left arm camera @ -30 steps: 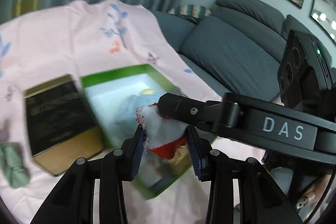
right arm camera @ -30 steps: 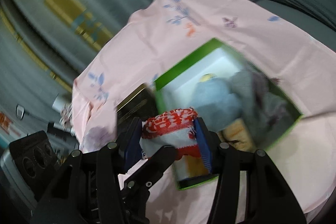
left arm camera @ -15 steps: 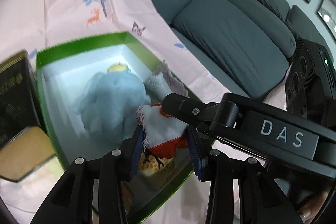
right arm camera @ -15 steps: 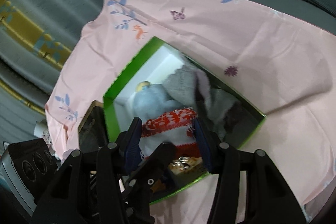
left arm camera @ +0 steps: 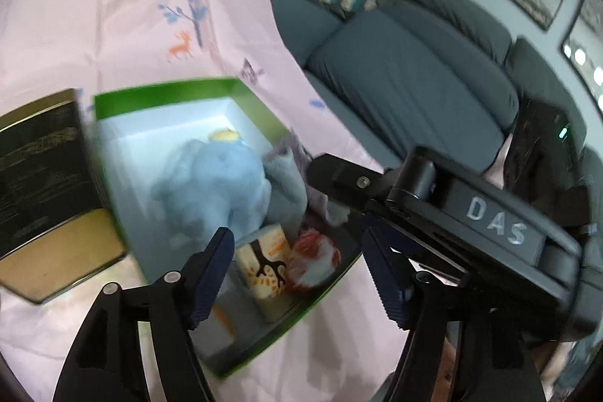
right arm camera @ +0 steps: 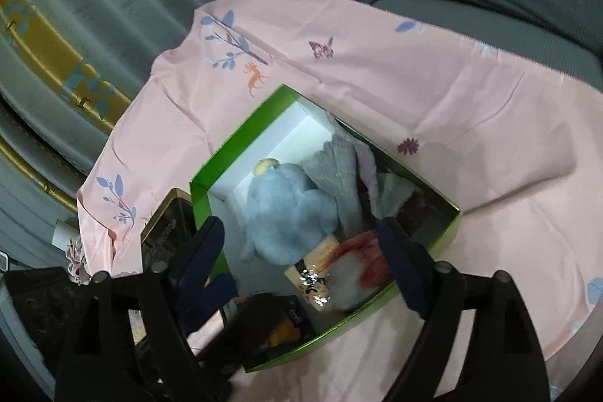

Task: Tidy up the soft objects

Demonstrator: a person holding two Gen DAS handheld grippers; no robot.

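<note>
A green box (left arm camera: 166, 92) with a white inside holds a blue plush toy (left arm camera: 211, 191), a grey cloth (left arm camera: 286, 183) and a small cream carton (left arm camera: 267, 266). A red-and-white cloth (left arm camera: 312, 262) lies loose in the box's near corner, beside the carton. My left gripper (left arm camera: 297, 270) hangs just above it, jaws opening, pads off the cloth. In the right wrist view my right gripper (right arm camera: 301, 255) is over the same corner, its jaws also opening, and the red-and-white cloth (right arm camera: 361, 259) lies below, free of the pads. The blue plush toy (right arm camera: 286, 213) fills the middle of the green box (right arm camera: 241, 145).
The box sits on a pink printed sheet (left arm camera: 113, 44). A black and gold tin (left arm camera: 41, 183) lies against the box's left side. A grey sofa (left arm camera: 407, 93) stands beyond the sheet, with curtains (right arm camera: 94, 6) behind. The right gripper's black arm (left arm camera: 490, 225) crosses the left wrist view.
Both grippers held the red-and-white cloth between their pads. Both have spread their jaws and the cloth has dropped into the box's near corner.
</note>
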